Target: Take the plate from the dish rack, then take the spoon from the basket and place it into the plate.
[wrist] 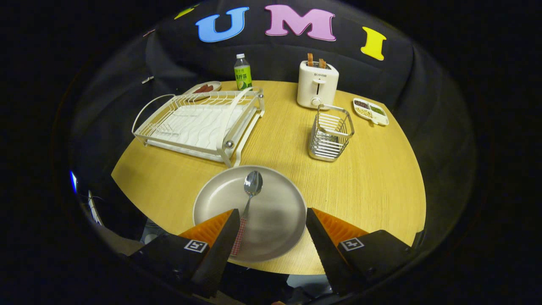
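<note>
A grey round plate [271, 220] lies on the wooden table near its front edge. A metal spoon [251, 186] with a red checked handle rests in the plate, bowl pointing away. My gripper [273, 212] hovers over the plate's near side with its fingers wide apart and nothing between them; the spoon's handle runs beside the left finger [224, 237]. Beyond the plate to the left stands the white wire dish rack [199, 123], with no dishes in it. The metal wire basket [331, 133] stands beyond to the right.
At the back of the table are a white toaster [317, 84] with two slices in it, a green-labelled bottle [242, 73], a small dish [204, 88] behind the rack, and a divided tray [371, 111] of small foods. The round table's [381, 182] front edge runs just under the fingers.
</note>
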Demonstrator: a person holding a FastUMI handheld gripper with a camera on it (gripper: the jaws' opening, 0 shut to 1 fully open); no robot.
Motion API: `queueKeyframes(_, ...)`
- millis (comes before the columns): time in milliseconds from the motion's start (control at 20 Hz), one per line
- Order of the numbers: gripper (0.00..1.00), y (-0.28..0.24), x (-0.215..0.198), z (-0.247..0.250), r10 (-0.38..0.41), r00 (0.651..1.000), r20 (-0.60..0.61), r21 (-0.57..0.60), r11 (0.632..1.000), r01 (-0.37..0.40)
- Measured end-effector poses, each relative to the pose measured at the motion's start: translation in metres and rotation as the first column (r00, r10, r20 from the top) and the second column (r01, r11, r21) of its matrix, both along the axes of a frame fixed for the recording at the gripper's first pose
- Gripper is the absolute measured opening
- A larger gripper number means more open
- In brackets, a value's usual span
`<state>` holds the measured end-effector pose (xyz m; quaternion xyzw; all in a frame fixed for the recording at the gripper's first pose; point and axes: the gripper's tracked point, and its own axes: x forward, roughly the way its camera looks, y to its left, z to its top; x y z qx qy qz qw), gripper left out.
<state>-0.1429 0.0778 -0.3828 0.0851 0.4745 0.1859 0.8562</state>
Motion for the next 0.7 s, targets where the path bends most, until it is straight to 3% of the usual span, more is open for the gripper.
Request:
queueKeyframes(300,0.98,-0.035,0.07,0.088,-0.086,0.969,0.231,-0.003,0.996,0.089)
queueKeyframes(700,0.99,-0.091,0.125,0.23,-0.182,0.847,0.499,0.031,0.981,0.192)
